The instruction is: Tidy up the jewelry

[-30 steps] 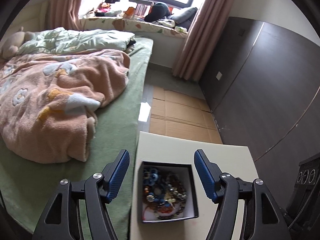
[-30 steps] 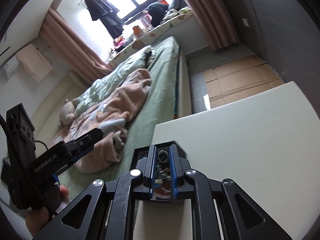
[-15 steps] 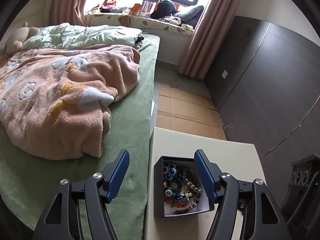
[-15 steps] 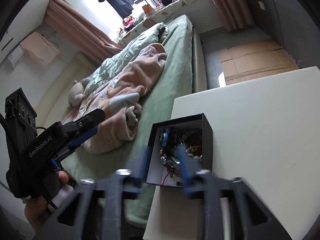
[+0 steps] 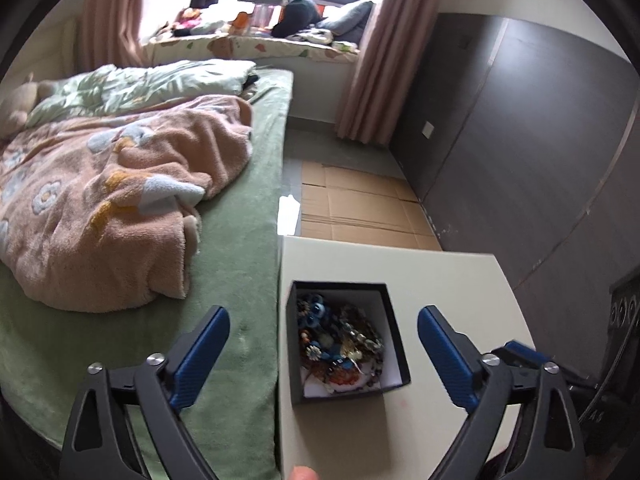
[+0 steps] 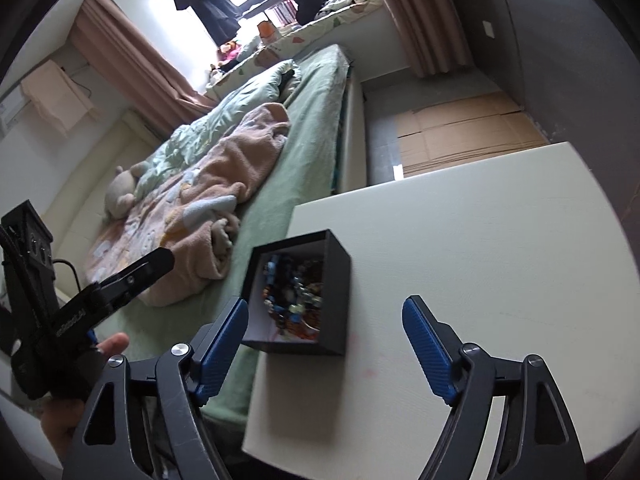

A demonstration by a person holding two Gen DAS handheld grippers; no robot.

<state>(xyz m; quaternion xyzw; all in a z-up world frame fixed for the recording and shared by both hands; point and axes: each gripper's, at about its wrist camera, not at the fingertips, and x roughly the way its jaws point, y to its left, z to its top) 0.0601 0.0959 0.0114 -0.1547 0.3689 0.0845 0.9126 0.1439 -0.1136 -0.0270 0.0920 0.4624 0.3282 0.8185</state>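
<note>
A small black box (image 5: 394,340) with a white lining stands near the left edge of a cream table (image 5: 452,280). A tangle of beaded jewelry (image 5: 340,344), blue, amber and red, fills it. My left gripper (image 5: 322,318) hovers just in front of the box, its jaws opening wide, with nothing pressed between the blue pads. In the right wrist view the same box (image 6: 336,280) and jewelry (image 6: 294,292) lie ahead of my right gripper (image 6: 324,312). Its jaws are opening too and hold nothing. The left gripper's body (image 6: 80,304) shows at the left, held by a hand.
A bed (image 5: 248,280) with a green sheet and a pink fleece blanket (image 5: 120,200) adjoins the table's left side. Flattened cardboard (image 5: 360,212) covers the floor beyond the table. A dark panelled wall (image 5: 520,140) runs along the right. A fingertip (image 5: 304,472) shows at the table's near edge.
Both grippers opened wider; the right one went from nearly shut over the box to wide open and drew back. The left view shifted, with the box now centred between its fingers.
</note>
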